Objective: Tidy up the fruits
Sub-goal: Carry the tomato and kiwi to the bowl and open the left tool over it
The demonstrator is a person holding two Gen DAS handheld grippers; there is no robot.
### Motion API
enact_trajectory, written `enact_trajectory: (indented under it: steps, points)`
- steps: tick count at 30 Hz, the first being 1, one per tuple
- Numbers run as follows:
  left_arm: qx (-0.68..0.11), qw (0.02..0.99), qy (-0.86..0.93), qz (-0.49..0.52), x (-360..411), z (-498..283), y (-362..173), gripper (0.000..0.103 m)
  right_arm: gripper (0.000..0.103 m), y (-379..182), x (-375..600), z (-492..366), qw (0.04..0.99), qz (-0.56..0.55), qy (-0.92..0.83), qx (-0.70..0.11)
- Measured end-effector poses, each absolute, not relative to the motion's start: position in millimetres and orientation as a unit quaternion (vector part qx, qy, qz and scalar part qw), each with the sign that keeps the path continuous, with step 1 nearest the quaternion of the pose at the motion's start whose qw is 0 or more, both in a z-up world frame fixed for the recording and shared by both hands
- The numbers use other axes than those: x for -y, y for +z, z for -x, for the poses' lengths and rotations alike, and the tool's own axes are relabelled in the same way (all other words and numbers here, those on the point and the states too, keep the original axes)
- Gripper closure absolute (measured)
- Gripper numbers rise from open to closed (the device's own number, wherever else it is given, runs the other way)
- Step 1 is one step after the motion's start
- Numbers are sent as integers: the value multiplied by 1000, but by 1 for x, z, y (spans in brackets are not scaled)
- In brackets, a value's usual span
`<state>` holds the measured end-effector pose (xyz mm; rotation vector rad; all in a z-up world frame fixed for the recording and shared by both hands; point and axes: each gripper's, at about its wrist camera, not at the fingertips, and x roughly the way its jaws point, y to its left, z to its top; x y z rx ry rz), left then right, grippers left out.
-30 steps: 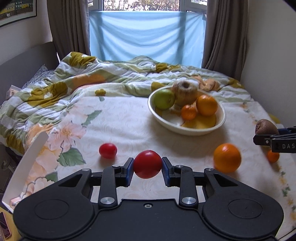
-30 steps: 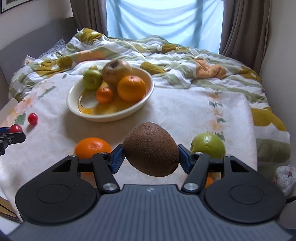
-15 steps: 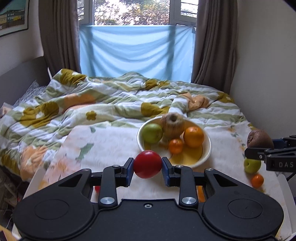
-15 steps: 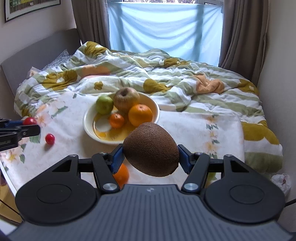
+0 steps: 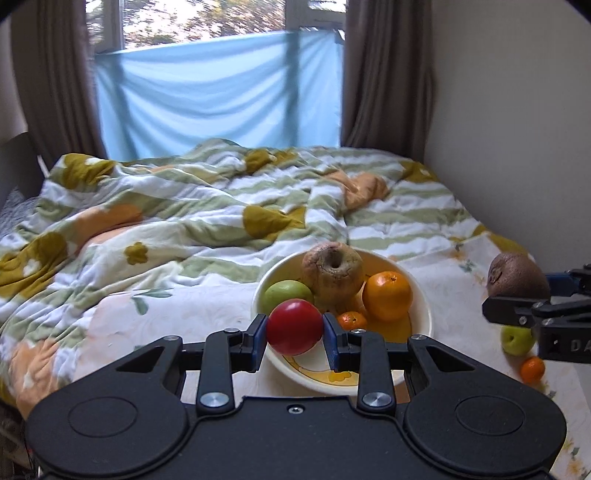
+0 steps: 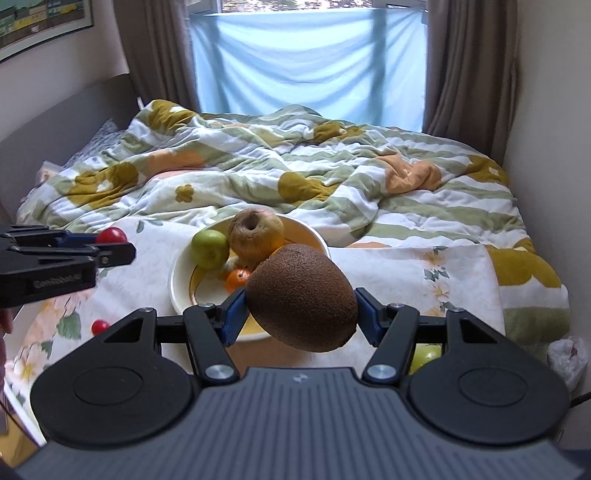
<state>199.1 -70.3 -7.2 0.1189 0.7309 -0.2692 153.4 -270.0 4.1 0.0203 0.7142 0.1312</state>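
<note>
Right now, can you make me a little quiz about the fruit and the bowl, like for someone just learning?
1. True or false: the round red tomato is clamped between the left gripper jaws.
2. What does the right gripper hold: A) a fuzzy brown kiwi, B) a banana, C) a lemon?
3. Fill in: the big round orange lies in the cream ceramic ____.

Key: 1 true; 2 A; 3 bowl.

A rumpled floral quilt (image 6: 295,177) covers the bed. At twelve o'clock a blue cloth (image 6: 306,66) hangs across the window between brown curtains (image 6: 469,62). A framed picture (image 6: 40,26) hangs at ten o'clock; a white plastic bag (image 6: 567,360) sits at four.
</note>
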Motion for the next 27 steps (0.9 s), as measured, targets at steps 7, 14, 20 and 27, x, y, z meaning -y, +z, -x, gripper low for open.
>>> enact_trajectory:
  steps: [7,14,20,27]
  points:
    - [-398,896,-177,-81,75,-238,-39,68,26,-6,265,-172,931,-30,17,-363]
    - [-437,868,-213,-98,80,-260,-68,68,26,-17,266,-179,926,-50,-27,-374]
    - [-446,855,-240,-110,83,-265,-77,64,26,-21,265,-180,922,-59,-58,-379]
    - [-419,863,-260,-113,74,-257,-62,12,26,-17,264,-177,922,-62,-81,-374]
